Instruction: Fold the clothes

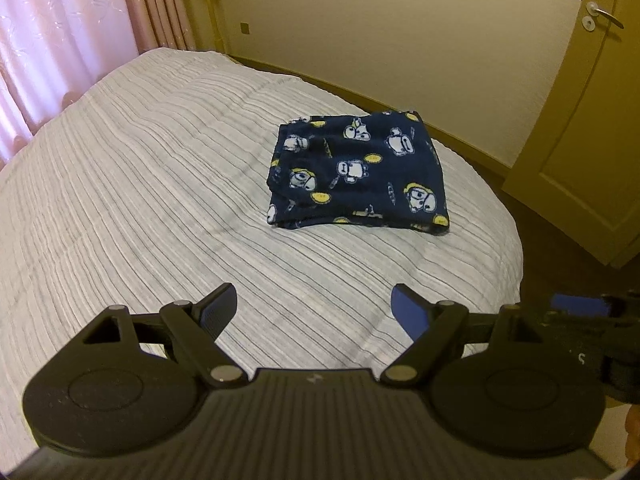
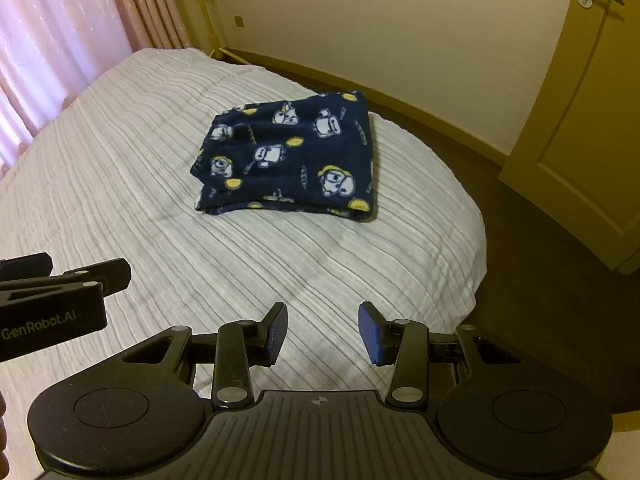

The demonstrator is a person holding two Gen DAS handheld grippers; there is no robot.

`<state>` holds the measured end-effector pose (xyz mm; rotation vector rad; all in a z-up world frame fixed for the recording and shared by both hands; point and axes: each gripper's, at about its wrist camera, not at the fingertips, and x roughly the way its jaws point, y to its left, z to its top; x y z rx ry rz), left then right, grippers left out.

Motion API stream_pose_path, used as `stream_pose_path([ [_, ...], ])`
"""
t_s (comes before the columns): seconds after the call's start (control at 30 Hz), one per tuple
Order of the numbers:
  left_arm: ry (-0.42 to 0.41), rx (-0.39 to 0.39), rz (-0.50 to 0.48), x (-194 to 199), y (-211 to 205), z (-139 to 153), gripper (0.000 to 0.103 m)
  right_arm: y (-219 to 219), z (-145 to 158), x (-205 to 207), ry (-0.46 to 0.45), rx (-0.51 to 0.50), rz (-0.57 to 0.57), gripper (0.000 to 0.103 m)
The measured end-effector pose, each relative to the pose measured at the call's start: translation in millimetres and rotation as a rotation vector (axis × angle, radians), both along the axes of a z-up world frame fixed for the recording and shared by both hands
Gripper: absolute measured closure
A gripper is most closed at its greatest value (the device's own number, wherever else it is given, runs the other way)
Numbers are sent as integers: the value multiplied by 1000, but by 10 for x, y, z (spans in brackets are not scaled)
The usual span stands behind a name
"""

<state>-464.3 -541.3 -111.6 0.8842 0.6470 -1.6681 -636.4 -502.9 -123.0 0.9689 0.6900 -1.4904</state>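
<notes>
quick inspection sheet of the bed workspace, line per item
surface: bed with a ribbed white cover, mostly bare
job's things: one navy cartoon-print garment, folded into a compact stack near the far right side of the bed
clutter: nothing seen
grippers: left gripper open wide and empty; right gripper open less wide and empty; both above the near bed edge, apart from the garment
cables: nothing seen
surroundings: pink curtain at left, cream wall, door at right
</notes>
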Motion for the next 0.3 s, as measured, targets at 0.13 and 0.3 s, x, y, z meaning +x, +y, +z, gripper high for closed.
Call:
stream_pose_path([
  [0.13,10,-10,-3,-5,-8,8,21,-21,-5,-19,5,2,-4,60],
  [0.3,21,-23,-4,23,17,55,21,-16,33,-2,13,-9,-2,60],
])
